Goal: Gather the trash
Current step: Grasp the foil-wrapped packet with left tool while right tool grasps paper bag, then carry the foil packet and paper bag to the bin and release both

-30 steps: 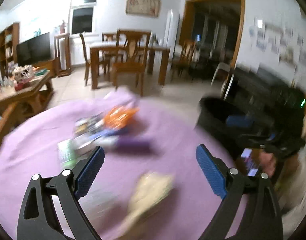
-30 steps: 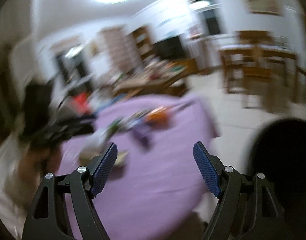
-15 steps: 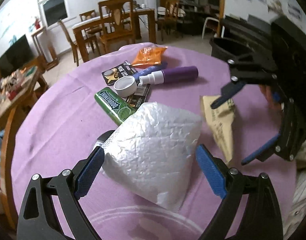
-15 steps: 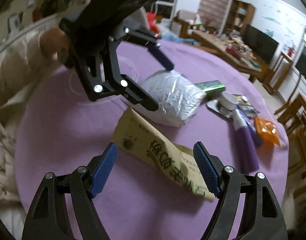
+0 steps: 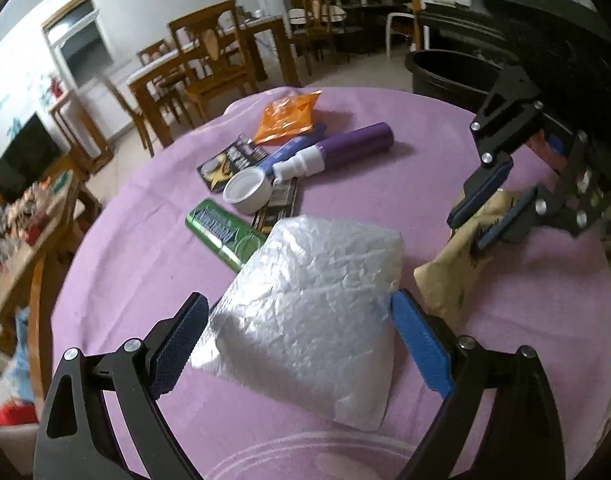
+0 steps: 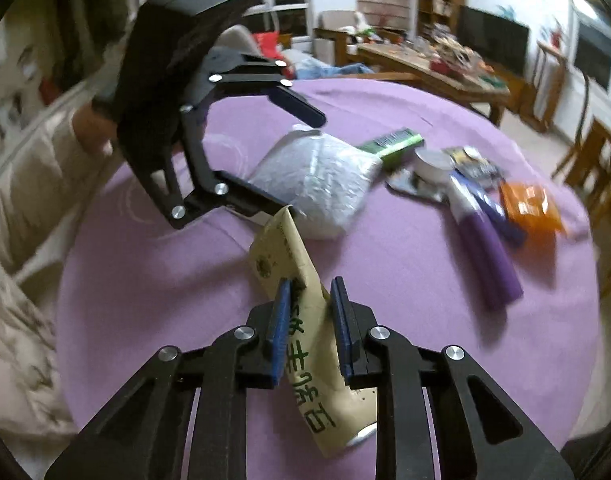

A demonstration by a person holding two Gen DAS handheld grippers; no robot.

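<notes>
Two tools (image 6: 308,330), tan packet (image 6: 305,360) pinched between.

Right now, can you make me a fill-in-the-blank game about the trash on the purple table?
1. The right gripper has just closed on the ____ paper packet.
2. The open left gripper sits around the crinkly ____ bag.
3. The orange wrapper lies on a ____ tablecloth.
4. The white cap sits beside the ____ gum pack.

Missing words: tan, silver, purple, green
</notes>
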